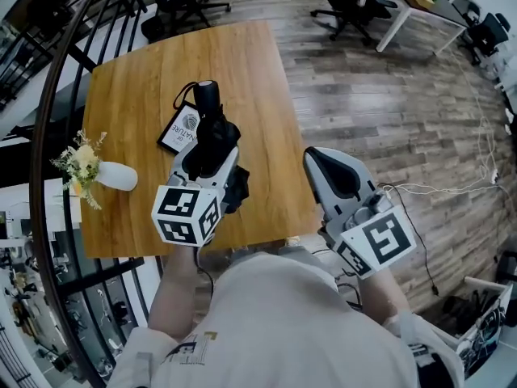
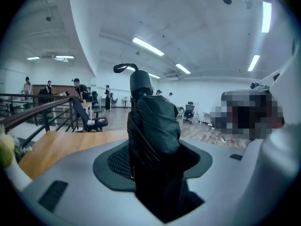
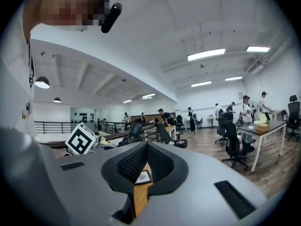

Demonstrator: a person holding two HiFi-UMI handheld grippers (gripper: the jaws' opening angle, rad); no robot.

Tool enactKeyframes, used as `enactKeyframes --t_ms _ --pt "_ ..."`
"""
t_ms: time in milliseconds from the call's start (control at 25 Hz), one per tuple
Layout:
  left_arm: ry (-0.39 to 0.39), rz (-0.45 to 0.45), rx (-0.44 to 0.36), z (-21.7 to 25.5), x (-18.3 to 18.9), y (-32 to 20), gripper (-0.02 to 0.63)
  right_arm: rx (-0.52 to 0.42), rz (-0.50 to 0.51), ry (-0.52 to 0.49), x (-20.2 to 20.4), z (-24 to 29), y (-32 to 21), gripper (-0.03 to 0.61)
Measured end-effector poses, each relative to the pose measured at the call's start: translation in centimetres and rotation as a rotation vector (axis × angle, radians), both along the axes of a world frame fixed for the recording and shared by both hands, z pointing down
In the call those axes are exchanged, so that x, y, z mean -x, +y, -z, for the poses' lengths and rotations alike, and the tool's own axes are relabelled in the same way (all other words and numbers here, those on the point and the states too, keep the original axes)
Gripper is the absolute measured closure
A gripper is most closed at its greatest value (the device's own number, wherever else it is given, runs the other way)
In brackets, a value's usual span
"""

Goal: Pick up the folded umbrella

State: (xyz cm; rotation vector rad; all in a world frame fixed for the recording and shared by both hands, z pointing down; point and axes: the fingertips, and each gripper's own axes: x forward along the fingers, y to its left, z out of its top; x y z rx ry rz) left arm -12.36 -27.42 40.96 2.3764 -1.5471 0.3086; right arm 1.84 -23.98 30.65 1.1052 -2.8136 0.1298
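Gripping the folded umbrella [image 1: 212, 128] w/ the left gripper [image 1: 208, 158]: clamped on the black fabric at mid-body, handle end & wrist loop [image 2: 123, 68] poking out past the jaw tips. Held up over the wooden table [image 1: 242, 63], clear of the top, above its near half. Right gripper [image 1: 333, 176] just off the table's right edge, over the plank floor [image 1: 388, 111]; pulled together to a thin slit, nothing btwn the jaws. On the tabletop: black-and-white card [image 1: 179, 131] beside the umbrella's left, white vase [image 1: 119, 176] w/ pale flowers [image 1: 81, 164] near the left edge, well apart from the card. Warm wood grain, otherwise bare across the far half. Black curved railing [image 1: 44, 136] hugging the table's left side. Further out: office chairs [image 1: 347, 2] & a white desk [image 1: 420, 10] at the far end, loose cables [image 1: 483, 156] trailing on the floor at right. Seen from the gripper views: big open-plan office, white ceiling w/ strip lights [image 2: 148, 46], people [image 3: 247, 107] standing far off by the desks.
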Motion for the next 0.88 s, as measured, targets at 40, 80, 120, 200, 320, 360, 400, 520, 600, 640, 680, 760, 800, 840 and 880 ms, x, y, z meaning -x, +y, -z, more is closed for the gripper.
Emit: enactKeyframes --t_ms 40,80,120,200,320,360,400,520,600,640,680,760,800,840,880 --pt "-0.007 0.004 -0.038 1.7 0.3 0.3 0.354 -0.035 -0.006 -0.007 -0.2 1.4 0.1 0.551" --pt "-0.017 0.009 -0.074 3.4 0.6 0.5 0.354 -0.068 -0.013 -0.015 -0.4 2.8 0.2 0.551" --pt "-0.026 0.013 -0.108 5.0 0.9 0.8 0.354 -0.099 -0.022 -0.024 -0.7 4.2 0.3 0.551" --pt "-0.037 0.019 -0.173 8.1 1.5 1.3 0.354 -0.150 -0.038 -0.042 -1.2 6.7 0.5 0.551" --pt "-0.037 0.029 -0.266 12.3 2.2 2.3 0.354 -0.208 -0.056 -0.063 -1.8 9.4 0.7 0.551" --pt "-0.036 0.035 -0.294 13.6 2.3 2.7 0.353 -0.225 -0.061 -0.065 -2.1 10.1 0.8 0.551" --pt "-0.034 0.042 -0.321 14.8 2.5 3.2 0.353 -0.241 -0.067 -0.064 -2.3 10.6 1.0 0.551" --pt "-0.030 0.055 -0.382 17.6 3.3 5.2 0.353 -0.271 -0.077 -0.061 -2.4 11.6 2.0 0.551" --pt "-0.026 0.060 -0.414 18.9 4.1 6.8 0.353 -0.280 -0.080 -0.067 -2.2 11.9 2.8 0.551" --pt "-0.023 0.063 -0.428 19.5 4.3 7.3 0.353 -0.280 -0.079 -0.069 -2.2 12.0 3.0 0.551" --pt "-0.020 0.067 -0.441 20.0 4.5 7.6 0.353 -0.279 -0.077 -0.069 -2.2 12.0 2.9 0.551" --pt "-0.015 0.076 -0.466 20.7 4.7 7.9 0.353 -0.271 -0.070 -0.068 -2.3 11.9 2.4 0.551" --pt "-0.014 0.080 -0.476 20.9 4.8 8.2 0.353 -0.265 -0.065 -0.068 -2.3 11.6 2.3 0.551" --pt "-0.012 0.084 -0.484 20.9 4.9 8.5 0.353 -0.259 -0.058 -0.069 -2.3 11.3 2.5 0.551" --pt "-0.010 0.088 -0.488 20.8 5.0 9.0 0.353 -0.253 -0.051 -0.070 -2.3 11.0 2.7 0.551"
